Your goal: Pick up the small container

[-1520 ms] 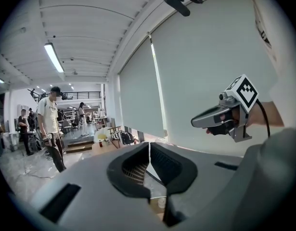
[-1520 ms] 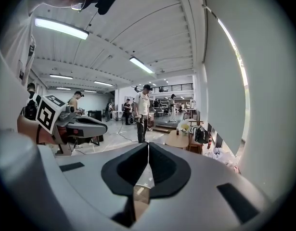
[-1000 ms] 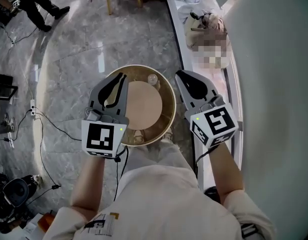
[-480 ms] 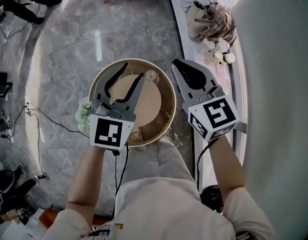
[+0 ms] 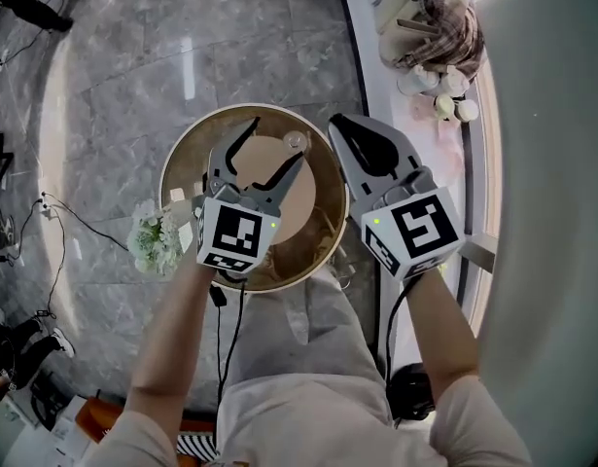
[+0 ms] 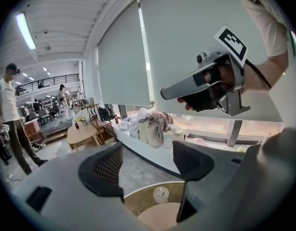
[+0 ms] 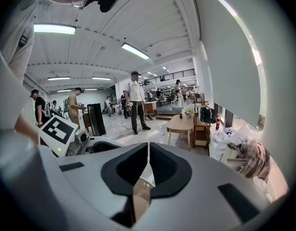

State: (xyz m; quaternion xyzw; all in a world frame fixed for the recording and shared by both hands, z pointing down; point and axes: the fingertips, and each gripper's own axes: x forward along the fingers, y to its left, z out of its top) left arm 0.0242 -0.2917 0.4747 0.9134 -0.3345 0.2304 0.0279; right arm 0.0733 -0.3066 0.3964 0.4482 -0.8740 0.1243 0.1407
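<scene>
Small container (image 5: 295, 142) looks light and slick: pinch its body between the left gripper (image 5: 277, 139) jaws, just opened wide, empty.

small container (image 5: 296, 142), round, clear or pale translucent, seemingly capped with a lid though too small to be sure, standing upright, untouched, on the brown outer ring of the round table (image 5: 182, 175), just beyond its lighter centre disc (image 5: 264, 159), near the far rim

At far side of round table (image 5: 185, 170), small container (image 5: 296, 142); flowers (image 5: 151, 241), perhaps, beside its left edge
</scene>
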